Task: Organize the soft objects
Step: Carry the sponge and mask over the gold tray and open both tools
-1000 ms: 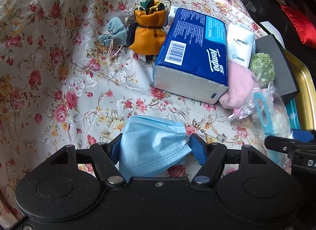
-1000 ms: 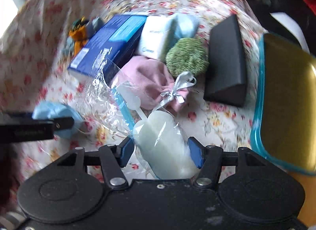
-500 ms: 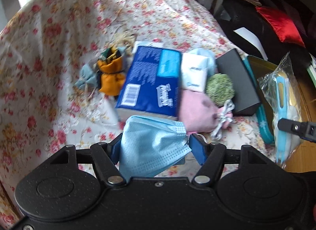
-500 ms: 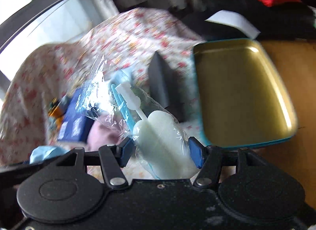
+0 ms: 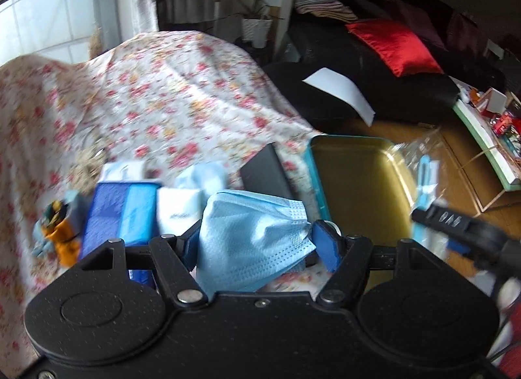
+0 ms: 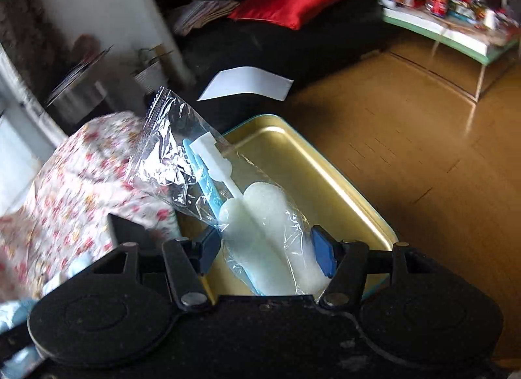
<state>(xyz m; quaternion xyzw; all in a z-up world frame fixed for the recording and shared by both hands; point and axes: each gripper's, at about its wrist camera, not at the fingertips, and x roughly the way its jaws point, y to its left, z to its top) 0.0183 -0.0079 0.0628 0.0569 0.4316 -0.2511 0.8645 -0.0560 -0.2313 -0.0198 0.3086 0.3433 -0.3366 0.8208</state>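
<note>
My left gripper (image 5: pixel 257 247) is shut on a light blue face mask (image 5: pixel 250 242), lifted above the floral cloth (image 5: pixel 169 111). My right gripper (image 6: pixel 265 253) is shut on a clear plastic bag of white sponge brushes (image 6: pixel 257 225), held over the gold tray (image 6: pixel 309 183). In the left wrist view the same tray (image 5: pixel 358 190) lies to the right of the mask, and the right gripper's arm with its bag (image 5: pixel 426 180) hangs over the tray's right side. On the cloth lie a blue tissue pack (image 5: pixel 120 212), a white tissue packet (image 5: pixel 177 206) and an orange pouch (image 5: pixel 60 235).
A black box (image 5: pixel 265 172) lies between the tissue packets and the tray. Beyond the cloth stands a dark sofa with a red cushion (image 5: pixel 394 46) and a white sheet of paper (image 5: pixel 338 89). A low white table (image 6: pixel 449 30) with clutter stands on the wooden floor (image 6: pixel 407 138).
Both grippers have lifted and swung right, from over the items on the cloth toward the gold tray, each keeping its load. The right gripper with the bag now hangs over the tray.
</note>
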